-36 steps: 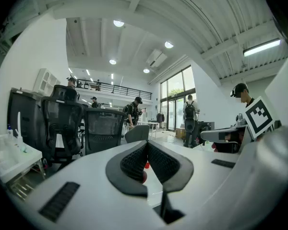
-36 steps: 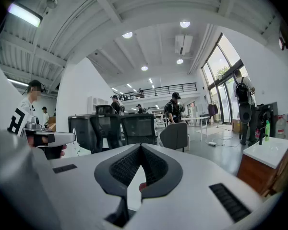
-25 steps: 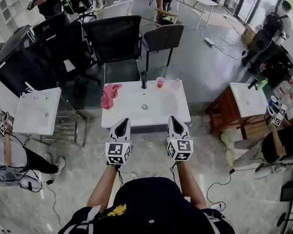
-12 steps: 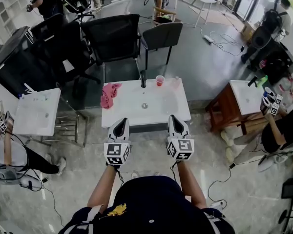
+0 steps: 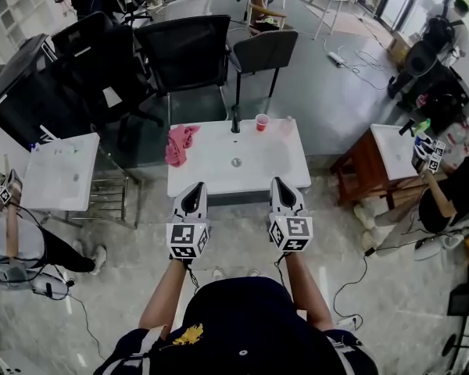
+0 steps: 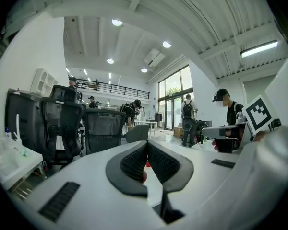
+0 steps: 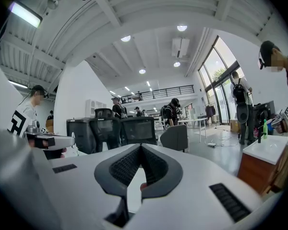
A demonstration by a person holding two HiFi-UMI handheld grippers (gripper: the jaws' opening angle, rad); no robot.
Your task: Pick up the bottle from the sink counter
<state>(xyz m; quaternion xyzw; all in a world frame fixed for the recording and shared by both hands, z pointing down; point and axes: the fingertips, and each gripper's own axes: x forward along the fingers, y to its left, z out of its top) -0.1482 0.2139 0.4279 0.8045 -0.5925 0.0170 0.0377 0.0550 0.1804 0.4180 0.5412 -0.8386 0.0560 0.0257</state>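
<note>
A white sink counter (image 5: 211, 180) stands in front of me in the head view. A small clear bottle (image 5: 288, 126) is faintly visible at its back right corner, just right of a red cup (image 5: 261, 122). My left gripper (image 5: 194, 193) and right gripper (image 5: 281, 189) hover side by side over the counter's near edge, well short of the bottle. Both are shut with nothing between the pads. In the left gripper view the left gripper's (image 6: 147, 145) tips meet. The right gripper view shows the right gripper's (image 7: 140, 147) tips together too.
A black faucet (image 5: 235, 123) rises at the counter's back middle and a pink cloth (image 5: 180, 143) lies at its back left. Black office chairs (image 5: 190, 57) stand behind it. Another white stand (image 5: 60, 173) sits left, a wooden one (image 5: 375, 170) right. People work around the room.
The head view has shifted a little, so counter and chairs sit slightly differently in frame. Both grippers stay shut at the counter's near edge.
</note>
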